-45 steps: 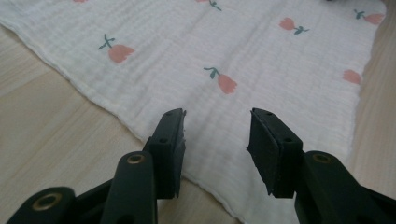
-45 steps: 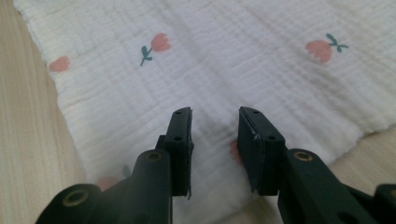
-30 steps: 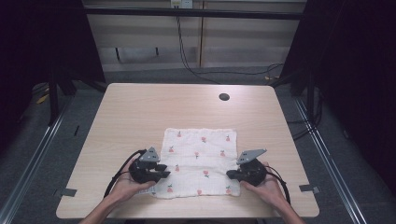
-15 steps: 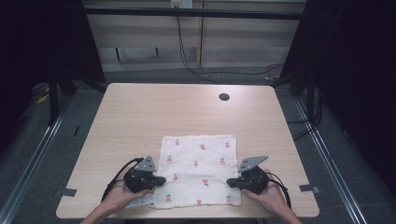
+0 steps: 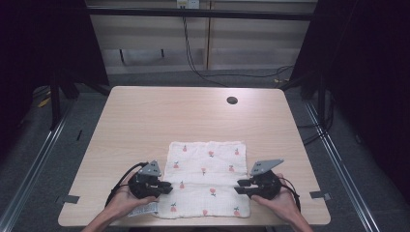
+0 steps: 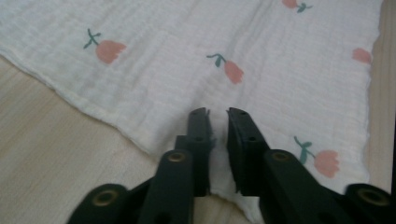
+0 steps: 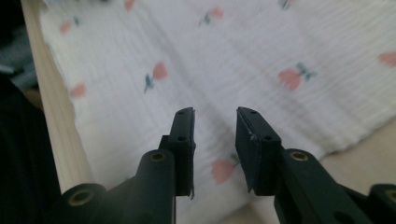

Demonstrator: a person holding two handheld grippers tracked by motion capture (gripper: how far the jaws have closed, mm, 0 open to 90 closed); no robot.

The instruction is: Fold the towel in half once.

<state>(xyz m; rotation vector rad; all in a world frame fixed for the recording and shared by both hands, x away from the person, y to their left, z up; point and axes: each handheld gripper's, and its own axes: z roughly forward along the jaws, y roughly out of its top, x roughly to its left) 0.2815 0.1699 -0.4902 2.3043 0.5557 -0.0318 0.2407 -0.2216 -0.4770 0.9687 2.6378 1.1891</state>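
The white cloth [image 5: 207, 179] with little pink flowers lies flat on the table [image 5: 159, 116], close to the table's near edge where the person sits. The left gripper [image 5: 167, 187] is at the cloth's left side and the right gripper [image 5: 238, 186] is at the cloth's right side, and both point in toward the middle of the cloth. They seem to be set one on each side so the cloth can be lifted or folded evenly. In the left gripper view the two black jaws stand almost together with only a thin gap, and a bit of the cloth's edge seems to sit between them, but I cannot tell if they really pinch it. In the right gripper view the jaws stand apart above the cloth and grip nothing. A small tag [image 5: 144, 210] pokes out at the cloth's near left corner, too small to read. There are no other words or brand names to see.
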